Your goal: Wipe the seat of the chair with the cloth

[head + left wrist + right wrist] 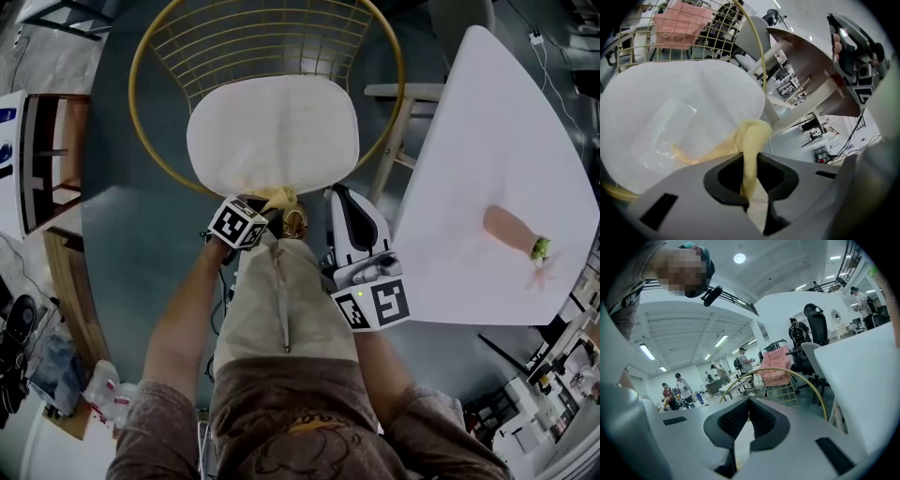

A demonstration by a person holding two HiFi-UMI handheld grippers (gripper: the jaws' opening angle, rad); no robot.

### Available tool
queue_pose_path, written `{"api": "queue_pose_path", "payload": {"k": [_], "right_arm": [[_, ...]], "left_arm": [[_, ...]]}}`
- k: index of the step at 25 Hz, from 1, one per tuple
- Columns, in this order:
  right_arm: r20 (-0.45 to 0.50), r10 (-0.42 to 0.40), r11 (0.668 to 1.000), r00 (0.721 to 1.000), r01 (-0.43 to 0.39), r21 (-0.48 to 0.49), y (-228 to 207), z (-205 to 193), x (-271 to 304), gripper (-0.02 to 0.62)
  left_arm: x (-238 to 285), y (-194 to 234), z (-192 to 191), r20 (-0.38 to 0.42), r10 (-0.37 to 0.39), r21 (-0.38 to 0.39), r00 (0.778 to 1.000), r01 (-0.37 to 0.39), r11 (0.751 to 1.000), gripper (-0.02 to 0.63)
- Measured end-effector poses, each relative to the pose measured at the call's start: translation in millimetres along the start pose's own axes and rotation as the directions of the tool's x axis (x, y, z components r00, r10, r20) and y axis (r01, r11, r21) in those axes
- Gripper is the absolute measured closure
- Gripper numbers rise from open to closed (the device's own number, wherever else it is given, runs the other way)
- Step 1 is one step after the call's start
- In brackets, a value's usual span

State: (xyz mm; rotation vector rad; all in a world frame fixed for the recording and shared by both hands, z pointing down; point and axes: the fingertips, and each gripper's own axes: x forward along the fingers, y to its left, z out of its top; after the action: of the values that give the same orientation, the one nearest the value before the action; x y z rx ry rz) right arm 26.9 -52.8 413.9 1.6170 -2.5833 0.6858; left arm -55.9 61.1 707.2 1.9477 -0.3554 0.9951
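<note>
Right gripper [749, 420]: its jaws were pressed together on nothing, and it sat beside the person's leg, probably idle and clear of the wiping.
Left gripper [752, 187]: its jaws were pinched tight on the pale yellow cloth [751, 140], ready to drag it.
Cloth: it rose from between the jaws, and its free end trailed onto the seat's near edge.
Seat: the white padded seat [272, 131] of the gold wire chair [150, 47] lay just beyond the jaws.

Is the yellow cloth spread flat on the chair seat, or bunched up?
Bunched up: the left gripper pinches the cloth into a narrow fold, and only its tail reaches the seat.
</note>
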Motion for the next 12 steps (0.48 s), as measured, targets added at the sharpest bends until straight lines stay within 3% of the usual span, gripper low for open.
{"api": "queue_pose_path", "payload": {"k": [3, 5, 7, 12], "right_arm": [[-0.001, 0.001, 1.0, 1.0, -0.001, 0.001, 0, -1, 1, 0.569], [-0.001, -0.002, 1.0, 1.0, 0.002, 0.003, 0, -1, 2, 0.569], [-0.002, -0.004, 1.0, 1.0, 0.004, 0.007, 0, -1, 1, 0.569], [-0.006, -0.004, 1.0, 1.0, 0.004, 0.012, -1, -3, -1, 0.569]], "left_arm": [[-1, -11, 9, 0.017, -0.111, -0.032, 0.994, 0.112, 0.993, 0.538], [-11, -5, 30, 0.064, -0.147, -0.053, 0.987, 0.15, 0.987, 0.538], [-28, 12, 58, 0.128, -0.133, -0.067, 0.983, 0.142, 0.988, 0.538], [-82, 75, 126, 0.234, -0.005, -0.059, 0.972, 0.02, 0.998, 0.538]]}}
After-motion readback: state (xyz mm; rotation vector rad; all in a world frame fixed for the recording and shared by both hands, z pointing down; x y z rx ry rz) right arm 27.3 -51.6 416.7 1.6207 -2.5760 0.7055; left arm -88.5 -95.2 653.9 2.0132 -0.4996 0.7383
